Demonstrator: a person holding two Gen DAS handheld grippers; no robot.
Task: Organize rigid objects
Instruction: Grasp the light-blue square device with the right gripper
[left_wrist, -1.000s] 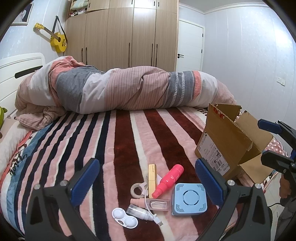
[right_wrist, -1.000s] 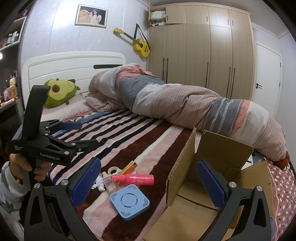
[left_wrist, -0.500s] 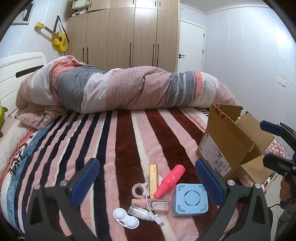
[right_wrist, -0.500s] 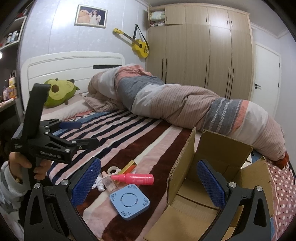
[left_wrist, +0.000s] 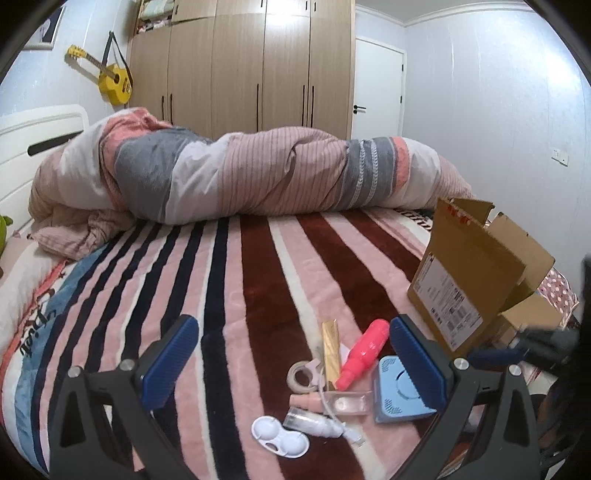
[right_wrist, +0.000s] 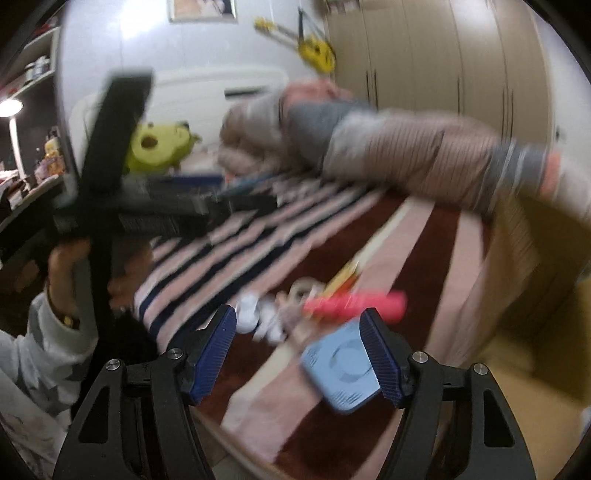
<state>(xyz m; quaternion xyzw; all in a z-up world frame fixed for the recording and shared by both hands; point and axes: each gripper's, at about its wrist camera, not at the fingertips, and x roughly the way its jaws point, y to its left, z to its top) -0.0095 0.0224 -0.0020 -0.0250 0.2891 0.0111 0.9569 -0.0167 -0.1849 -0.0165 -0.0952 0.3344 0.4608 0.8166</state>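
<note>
The left tool (left_wrist: 291, 362) hangs above the striped bed (left_wrist: 229, 280) with its blue pads spread wide and nothing between them. Just ahead of it, between and slightly beyond the two fingers, lies a small cluster of things on the blanket: a pink bottle (left_wrist: 364, 360) lying on its side, a gold stick (left_wrist: 331, 349) just to the bottle's left, a roll of tape (left_wrist: 300, 377) further left, a clear box (left_wrist: 347, 401) nearer the tool, a white contact lens case (left_wrist: 279, 441) closest of all, and a small clear bottle (left_wrist: 314, 428) touching a thin white cable. The blue square device (left_wrist: 400, 395) sits partly behind the tool's right finger. Off to the right of that finger stands the open cardboard box (left_wrist: 472, 273), flaps up, at the edge of the bed.

The right tool (right_wrist: 297, 360) is released too, its pads apart with only air between them (this view is badly smeared, so fine detail is lost). The blue square device (right_wrist: 341, 371) lies just in front of its right finger, the pink bottle (right_wrist: 356, 304) a little beyond, and white items sit ahead of its left finger. The cardboard box (right_wrist: 535, 280) rises to its right. To its left, the person's left hand (right_wrist: 70, 269) grips the other tool's handle.
</note>
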